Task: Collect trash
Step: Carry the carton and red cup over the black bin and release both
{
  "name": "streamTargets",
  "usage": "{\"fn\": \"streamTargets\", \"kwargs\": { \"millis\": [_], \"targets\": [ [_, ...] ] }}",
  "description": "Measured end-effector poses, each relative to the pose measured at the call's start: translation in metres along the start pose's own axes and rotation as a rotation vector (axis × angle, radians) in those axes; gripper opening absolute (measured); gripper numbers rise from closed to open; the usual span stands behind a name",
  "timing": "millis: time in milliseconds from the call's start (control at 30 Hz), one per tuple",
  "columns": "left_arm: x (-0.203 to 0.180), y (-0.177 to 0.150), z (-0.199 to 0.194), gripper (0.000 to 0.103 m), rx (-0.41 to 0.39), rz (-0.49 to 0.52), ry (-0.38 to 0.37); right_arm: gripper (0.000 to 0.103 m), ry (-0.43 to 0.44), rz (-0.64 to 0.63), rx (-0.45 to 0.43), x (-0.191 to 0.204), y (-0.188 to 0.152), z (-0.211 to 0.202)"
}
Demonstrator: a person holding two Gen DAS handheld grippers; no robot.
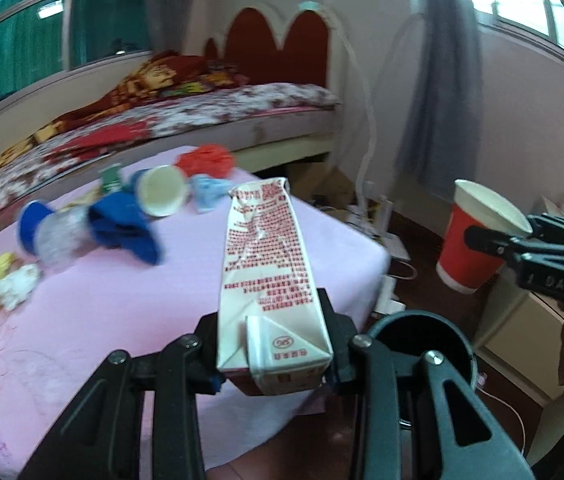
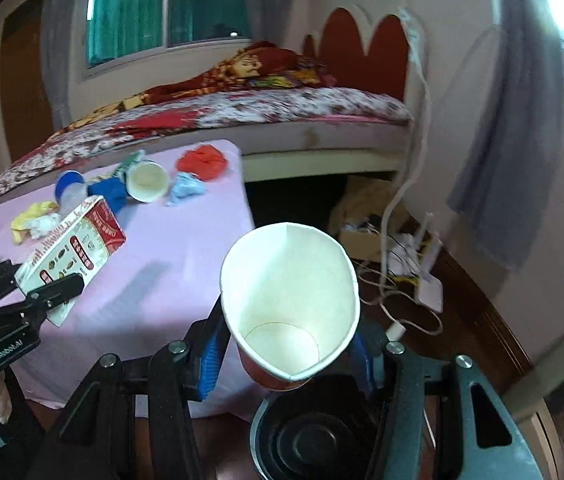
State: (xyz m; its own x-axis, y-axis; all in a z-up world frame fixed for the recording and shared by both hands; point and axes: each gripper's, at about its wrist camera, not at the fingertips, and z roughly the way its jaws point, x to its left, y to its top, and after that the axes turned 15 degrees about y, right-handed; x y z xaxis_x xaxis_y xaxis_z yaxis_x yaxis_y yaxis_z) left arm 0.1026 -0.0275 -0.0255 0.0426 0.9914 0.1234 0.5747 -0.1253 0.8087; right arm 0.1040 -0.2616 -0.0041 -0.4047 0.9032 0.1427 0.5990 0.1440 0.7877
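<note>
The left tool [image 1: 274,364] is clenched on a carton [image 1: 266,264] held above the pink desk [image 1: 82,320], and the right tool [image 2: 289,364] grips a red cup [image 2: 289,300], squeezed oval, over the floor beside the desk. Farther back on the desk lie another cup [image 1: 162,196], blue cloth [image 1: 126,224] and crumpled wads. A bed [image 1: 202,108] stands behind.

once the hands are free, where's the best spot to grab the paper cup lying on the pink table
Grip the paper cup across its side wall, from above. It lies on its side, open mouth facing the cameras, so the round wall is exposed; the blue wrapper crowds its left.
</note>
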Motion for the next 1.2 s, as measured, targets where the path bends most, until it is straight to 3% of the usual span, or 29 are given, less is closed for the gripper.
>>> {"fn": "streamTargets", "kwargs": {
  "millis": [267,400,533,700,767,800,833,867,900,1067,1200],
  "targets": [
    [-0.070,-0.012,0.007,0.038,0.051,0.110,-0.212,0.055,-0.043,0.097,0.053,-0.059,-0.050,-0.018],
    [-0.098,-0.023,0.021,0.038,0.095,0.166,-0.283,0.056,-0.041,0.132,0.083,-0.080,-0.070,-0.019],
    [-0.124,-0.037,0.038,0.038,0.158,0.207,-0.380,0.057,-0.011,0.154,0.131,-0.097,-0.091,-0.006],
    [-0.138,-0.049,0.058,0.038,0.236,0.248,-0.432,0.058,0.020,0.150,0.219,-0.108,-0.117,0.021],
    [-0.143,-0.055,0.070,0.040,0.299,0.253,-0.478,0.064,0.040,0.154,0.245,-0.112,-0.126,0.031],
    [-0.145,-0.058,0.075,0.045,0.327,0.249,-0.472,0.070,0.048,0.153,0.261,-0.113,-0.129,0.037],
    [-0.145,-0.060,0.079,0.071,0.340,0.249,-0.446,0.088,0.024,0.143,0.292,-0.115,-0.133,0.046],
    [-0.142,-0.061,0.080,0.096,0.340,0.241,-0.410,0.098,-0.006,0.145,0.314,-0.118,-0.137,0.049],
    [-0.137,-0.060,0.077,0.101,0.321,0.227,-0.376,0.103,-0.037,0.159,0.340,-0.123,-0.141,0.054],
    [-0.110,-0.048,0.054,0.102,0.241,0.200,-0.230,0.103,-0.086,0.200,0.306,-0.131,-0.137,0.040],
    [-0.084,-0.032,0.037,0.102,0.202,0.137,-0.154,0.103,-0.175,0.184,0.293,-0.117,-0.118,0.026]
  ]
}}
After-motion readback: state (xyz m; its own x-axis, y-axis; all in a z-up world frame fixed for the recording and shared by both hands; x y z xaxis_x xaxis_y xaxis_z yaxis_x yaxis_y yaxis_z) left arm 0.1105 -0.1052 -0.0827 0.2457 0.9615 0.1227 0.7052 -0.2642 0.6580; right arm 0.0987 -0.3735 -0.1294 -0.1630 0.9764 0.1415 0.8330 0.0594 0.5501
